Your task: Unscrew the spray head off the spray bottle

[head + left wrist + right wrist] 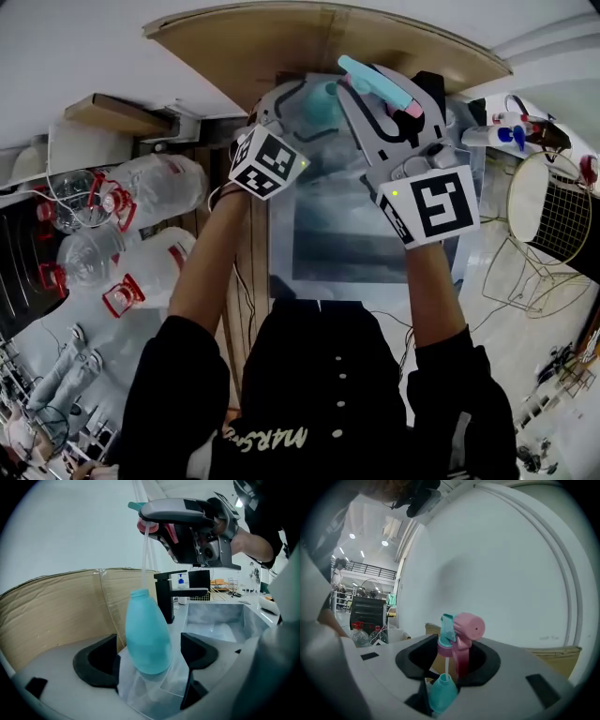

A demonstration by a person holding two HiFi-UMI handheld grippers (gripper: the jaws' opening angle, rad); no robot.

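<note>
A teal spray bottle [146,637] stands upright between the fingers of my left gripper [150,667], which is shut on its lower body. Its neck is bare. Just above it, my right gripper [450,665] is shut on the pink and teal spray head [461,632]. The head is off the neck, and its thin white dip tube [143,559] still runs down into the bottle's mouth [442,682]. In the head view both grippers meet over the counter, left gripper [291,117] by the bottle [323,103], right gripper [380,108] with the spray head [375,82].
A steel sink [220,620] with a black faucet [171,592] lies behind the bottle, and a cardboard sheet [61,606] leans on the wall. Several large clear bottles with red caps [122,197] lie at the left. A wire basket [553,211] stands at the right.
</note>
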